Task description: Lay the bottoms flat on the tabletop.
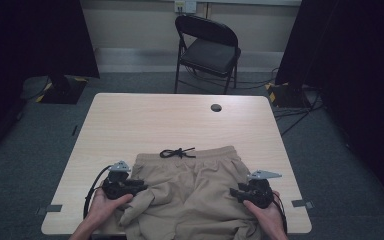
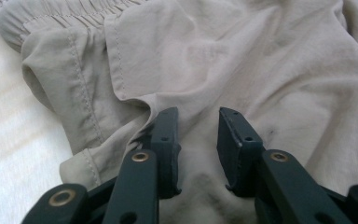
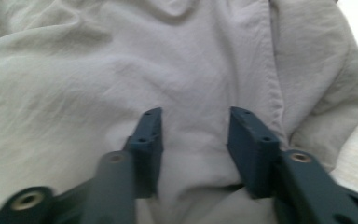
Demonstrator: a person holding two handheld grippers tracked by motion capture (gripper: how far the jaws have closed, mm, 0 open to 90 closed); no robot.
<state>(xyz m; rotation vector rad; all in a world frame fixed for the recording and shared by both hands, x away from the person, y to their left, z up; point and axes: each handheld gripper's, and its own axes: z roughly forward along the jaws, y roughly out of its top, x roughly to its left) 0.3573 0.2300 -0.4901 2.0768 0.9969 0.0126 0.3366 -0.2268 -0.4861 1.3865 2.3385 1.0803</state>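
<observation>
The left hand-held gripper (image 1: 139,186) sits at the shorts' (image 1: 195,190) 9 o'clock edge, jaws spread over a rumpled fold with nothing pinched. The tan shorts lie on the bench (image 1: 145,120) at its 6 o'clock side, waistband and black drawstring (image 1: 177,152) toward 12 o'clock. The right hand-held gripper (image 1: 235,192) rests at their 3 o'clock edge, jaws likewise parted over flat cloth. This looks like the reach-in before a grasp; next, each pair should close on a side seam.

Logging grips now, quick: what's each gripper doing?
Left gripper: open, jaws apart over the shorts, nothing pinched.
Right gripper: open over the shorts, holding nothing.
</observation>
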